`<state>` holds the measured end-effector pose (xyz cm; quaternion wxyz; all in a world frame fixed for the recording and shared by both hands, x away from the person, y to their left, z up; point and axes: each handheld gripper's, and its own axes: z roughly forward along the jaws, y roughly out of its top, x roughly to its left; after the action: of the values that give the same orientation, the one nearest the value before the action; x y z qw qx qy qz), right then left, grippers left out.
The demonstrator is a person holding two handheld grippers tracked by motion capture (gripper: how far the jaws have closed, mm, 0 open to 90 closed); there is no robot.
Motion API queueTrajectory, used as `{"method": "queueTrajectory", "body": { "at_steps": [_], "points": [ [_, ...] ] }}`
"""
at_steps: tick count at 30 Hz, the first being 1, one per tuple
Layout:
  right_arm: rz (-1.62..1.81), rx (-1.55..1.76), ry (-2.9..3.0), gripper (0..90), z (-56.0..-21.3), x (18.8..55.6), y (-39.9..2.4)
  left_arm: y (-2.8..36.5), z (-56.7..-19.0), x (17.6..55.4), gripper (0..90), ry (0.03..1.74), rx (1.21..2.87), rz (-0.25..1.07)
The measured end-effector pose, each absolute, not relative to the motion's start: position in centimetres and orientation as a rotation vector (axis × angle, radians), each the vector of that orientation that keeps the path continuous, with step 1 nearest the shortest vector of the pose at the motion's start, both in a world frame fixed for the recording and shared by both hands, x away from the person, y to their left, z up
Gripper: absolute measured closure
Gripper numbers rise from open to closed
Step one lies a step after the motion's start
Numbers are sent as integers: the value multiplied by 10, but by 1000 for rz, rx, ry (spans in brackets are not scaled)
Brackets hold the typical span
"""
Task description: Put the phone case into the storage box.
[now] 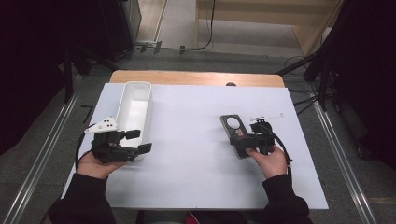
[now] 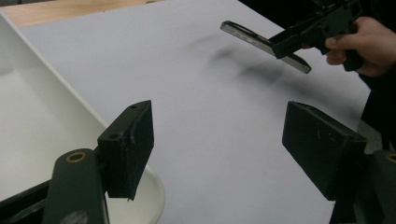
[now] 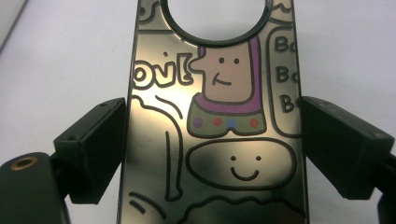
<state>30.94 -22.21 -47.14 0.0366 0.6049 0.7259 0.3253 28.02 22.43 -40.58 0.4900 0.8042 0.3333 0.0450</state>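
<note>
White sheet (image 1: 196, 154) covering a wooden table (image 1: 196, 77); white tray (image 1: 134, 108) lying lengthwise at the sheet's left edge. Grey floor (image 1: 233, 58) and metal rails (image 1: 37, 163) around the table.

On the bench (image 1: 196, 154), a tray (image 1: 134, 109) lies at the left. The left gripper (image 1: 135, 141) sits at its near end. Well to the right, the right gripper (image 1: 243, 140) holds a phone case (image 1: 235, 125) just above the bench.

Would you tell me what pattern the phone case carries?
Outlined cartoon doodles on the glossy dark phone case, with a purple-hooded figure; clearest in the right gripper view.
</note>
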Motion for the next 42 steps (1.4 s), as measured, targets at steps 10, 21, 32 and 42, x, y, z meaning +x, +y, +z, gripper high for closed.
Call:
{"method": "queueTrajectory", "body": {
  "at_steps": [10,21,32,42],
  "points": [
    [1065,1835,2233,104,-464,312,-224,208,-406,284,244,820,1964,74],
    [1089,1774,2239,104,-451,320,-224,184,-398,302,244,841,2013,85],
    [1124,1766,2234,104,-446,330,-228,157,-395,332,245,840,2015,28],
    [1136,1753,2229,104,-445,340,-224,146,-400,349,246,863,1989,7]
  ]
}}
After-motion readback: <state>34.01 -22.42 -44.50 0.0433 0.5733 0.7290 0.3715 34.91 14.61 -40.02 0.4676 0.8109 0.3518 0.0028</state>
